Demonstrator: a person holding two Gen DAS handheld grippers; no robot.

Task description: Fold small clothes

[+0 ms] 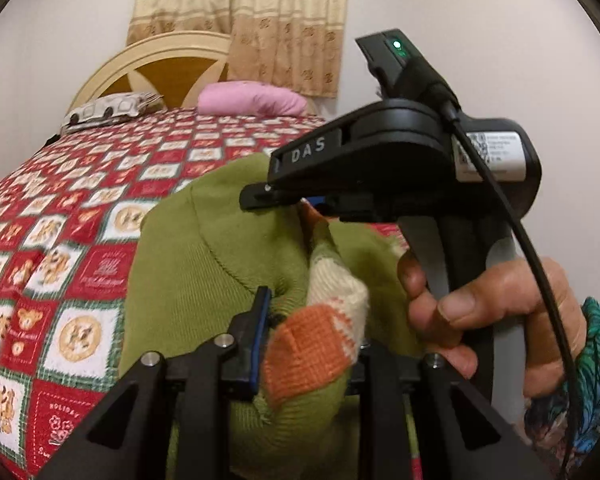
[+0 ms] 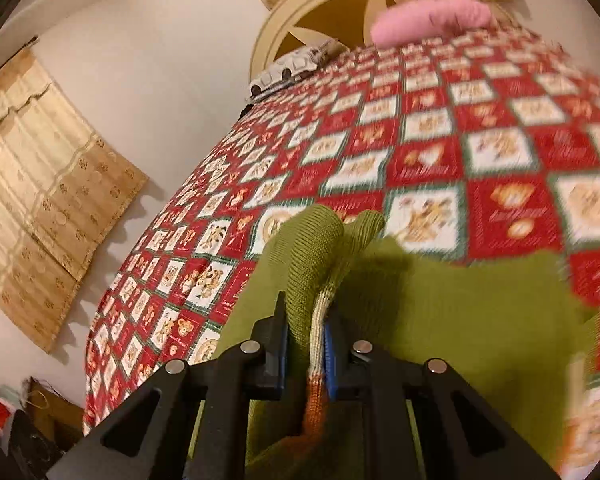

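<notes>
Gripping the green sweater (image 1: 204, 264) in both left gripper (image 1: 312, 320) and right gripper (image 2: 306, 336), angled downward, "DAS" legible on the right.

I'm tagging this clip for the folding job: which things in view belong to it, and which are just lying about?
In the job:
- green knit garment
- left gripper, fingers shut on it
- right gripper, also shut on it

Lying about:
- pink pillow
- car-print pillow
- patchwork bedspread
- curtains
</notes>
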